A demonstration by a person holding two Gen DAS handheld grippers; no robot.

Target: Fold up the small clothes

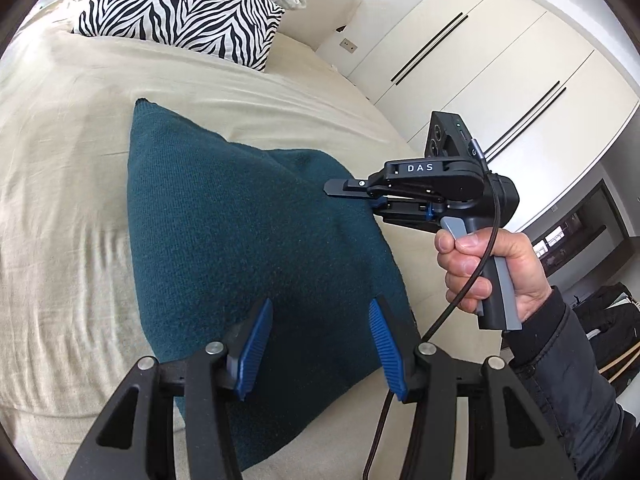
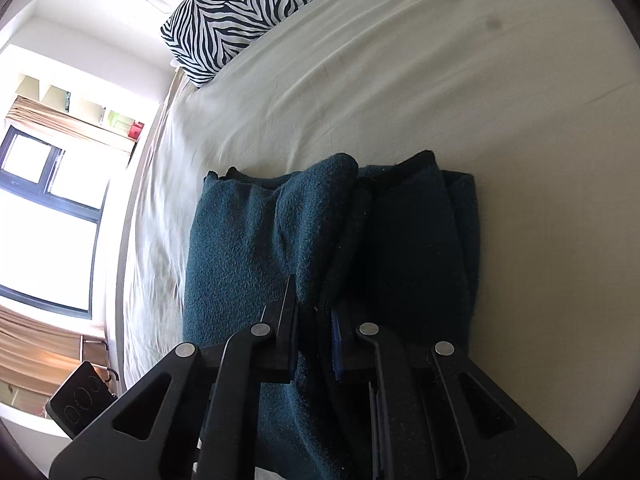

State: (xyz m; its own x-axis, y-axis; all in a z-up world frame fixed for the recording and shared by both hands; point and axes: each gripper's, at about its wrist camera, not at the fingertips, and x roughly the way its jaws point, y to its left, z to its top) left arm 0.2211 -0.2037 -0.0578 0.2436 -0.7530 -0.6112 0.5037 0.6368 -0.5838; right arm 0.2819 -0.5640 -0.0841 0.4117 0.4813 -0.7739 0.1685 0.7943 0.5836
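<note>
- My right gripper has its jaws nearly pressed together, pinching a raised fold of the teal knit garment between the blue pads.
- In the left wrist view that same right gripper comes in from the right side, its tip against the right edge of the garment, with my right hand wrapped round the grey handle and a black cable hanging from it.
- My left gripper has its jaws spread about halfway, blue ribbed pads apart, with nothing pressed between them; the cloth shows in the gap beneath them.
- The garment lies on the cream sheet of the bed, near the bed's right edge in the left wrist view, with one pointed corner aimed toward the head of the bed.
- In the right wrist view it looks bunched into thick lengthwise folds, the part by my jaws lifted.
- A zebra-print pillow sits toward the head of the bed, well apart from the garment.
- White wardrobe doors stand beyond the bed's right edge.
</note>
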